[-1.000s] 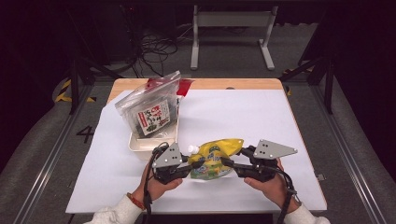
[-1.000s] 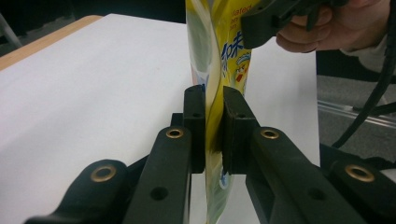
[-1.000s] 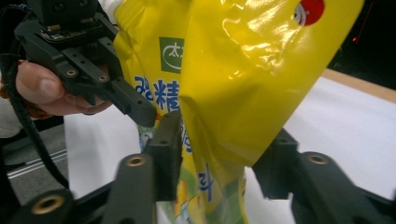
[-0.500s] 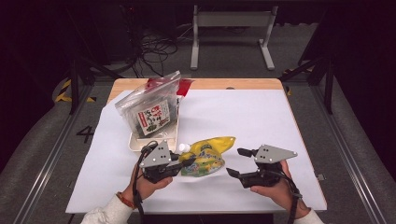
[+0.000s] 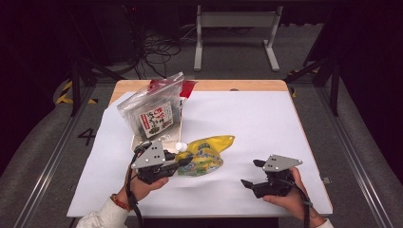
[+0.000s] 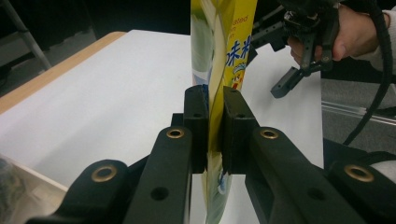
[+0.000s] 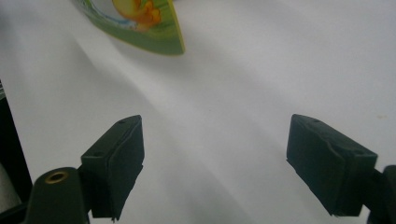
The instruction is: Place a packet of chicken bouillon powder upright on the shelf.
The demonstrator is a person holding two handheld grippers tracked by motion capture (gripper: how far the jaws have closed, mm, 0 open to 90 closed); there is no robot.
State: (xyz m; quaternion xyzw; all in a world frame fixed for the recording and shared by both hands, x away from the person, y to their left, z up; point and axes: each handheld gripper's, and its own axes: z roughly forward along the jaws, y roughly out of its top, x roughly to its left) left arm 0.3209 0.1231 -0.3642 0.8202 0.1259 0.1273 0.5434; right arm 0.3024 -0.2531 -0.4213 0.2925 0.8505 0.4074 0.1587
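Left gripper (image 5: 177, 161) fingers clamp yellow pouch (image 5: 207, 154) edge on counter (image 5: 247, 118); right gripper (image 5: 251, 173) fingers wide apart, empty. Next likely: lift pouch.

one table (image 5: 304, 142) is seen, covered by one white sheet (image 5: 247, 114). two grippers are counted on it: the left gripper (image 5: 178, 161) and the right gripper (image 5: 251, 173), each held by one hand, so two hands are counted. one yellow pouch (image 5: 206, 154) is found near the table's front edge. one clear bag (image 5: 152, 111) of dark contents and one shallow tray (image 5: 142, 140) are counted toward the table's far left corner, with one red item (image 5: 187, 88) behind the bag.
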